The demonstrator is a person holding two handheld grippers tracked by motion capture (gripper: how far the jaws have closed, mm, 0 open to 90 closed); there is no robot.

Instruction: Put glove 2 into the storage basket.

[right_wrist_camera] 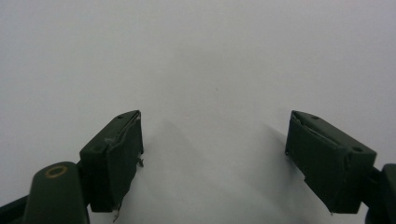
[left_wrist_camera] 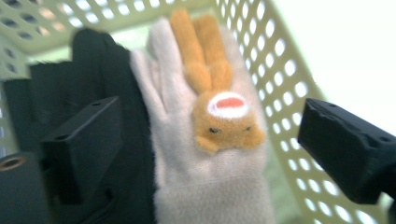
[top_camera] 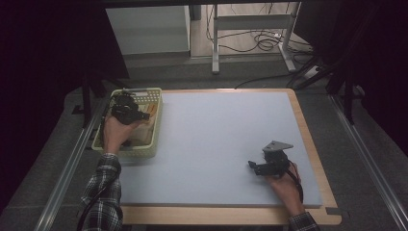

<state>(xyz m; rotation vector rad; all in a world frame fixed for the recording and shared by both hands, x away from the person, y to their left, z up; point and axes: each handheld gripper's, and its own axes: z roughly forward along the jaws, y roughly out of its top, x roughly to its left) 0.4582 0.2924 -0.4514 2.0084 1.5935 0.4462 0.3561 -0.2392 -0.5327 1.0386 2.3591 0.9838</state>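
On the wide pale blue mat covering the wooden table, the pale green perforated plastic basket sits at the left edge, holding a cream fleece glove with an orange plush animal sewn on its back beside a black fabric item whose shape I cannot make out. The left gripper hangs over the glove with jaws wide apart and empty; closing squarely across the cuff, clear of the black fabric, looks the surest grab. The right gripper rests above bare mat, also wide open and empty.
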